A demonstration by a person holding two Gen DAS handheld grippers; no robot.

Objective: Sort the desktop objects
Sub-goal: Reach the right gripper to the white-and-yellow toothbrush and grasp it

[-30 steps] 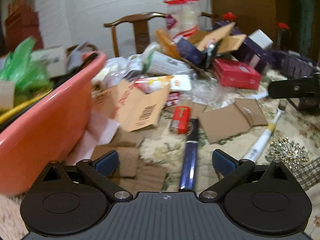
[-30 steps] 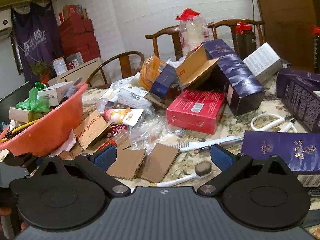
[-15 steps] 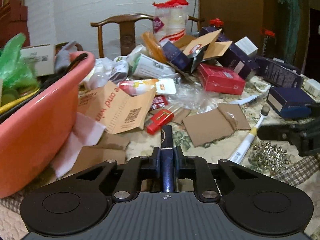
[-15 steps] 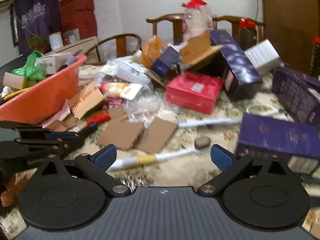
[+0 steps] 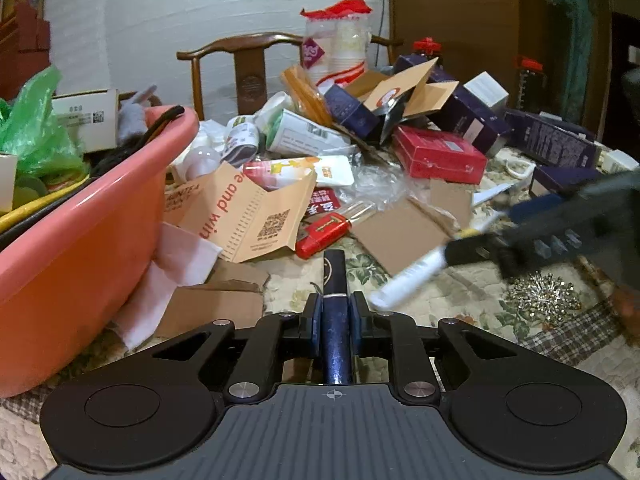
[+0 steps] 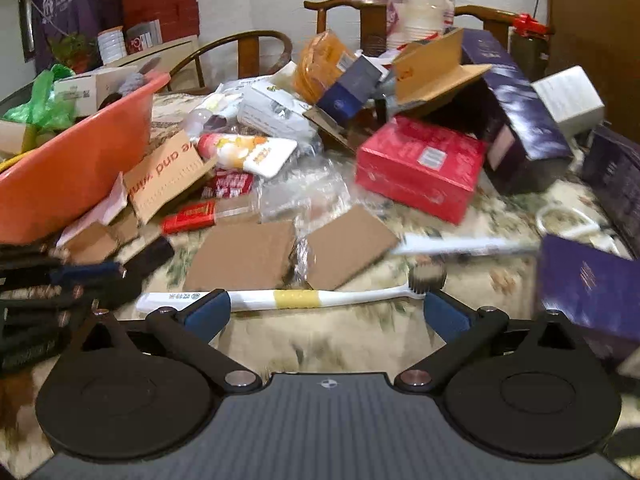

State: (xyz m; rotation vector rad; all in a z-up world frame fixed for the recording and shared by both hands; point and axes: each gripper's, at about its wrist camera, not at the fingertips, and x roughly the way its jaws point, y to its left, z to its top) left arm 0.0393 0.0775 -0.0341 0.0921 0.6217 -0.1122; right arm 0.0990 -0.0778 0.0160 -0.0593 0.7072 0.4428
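Lying crosswise just ahead of the right claw (image 6: 327, 312), the white toothbrush (image 6: 288, 299) rests on the table (image 6: 340, 344); its long axis runs left to right, bristle head at the right, and the wide-apart jaws bracket it without touching. The right hand is the nearer one. The left claw (image 5: 335, 316) is clamped on a dark blue stick (image 5: 334, 320) pointing straight ahead. Farther left stands the orange basin (image 5: 80, 224), judged the likely sorting destination.
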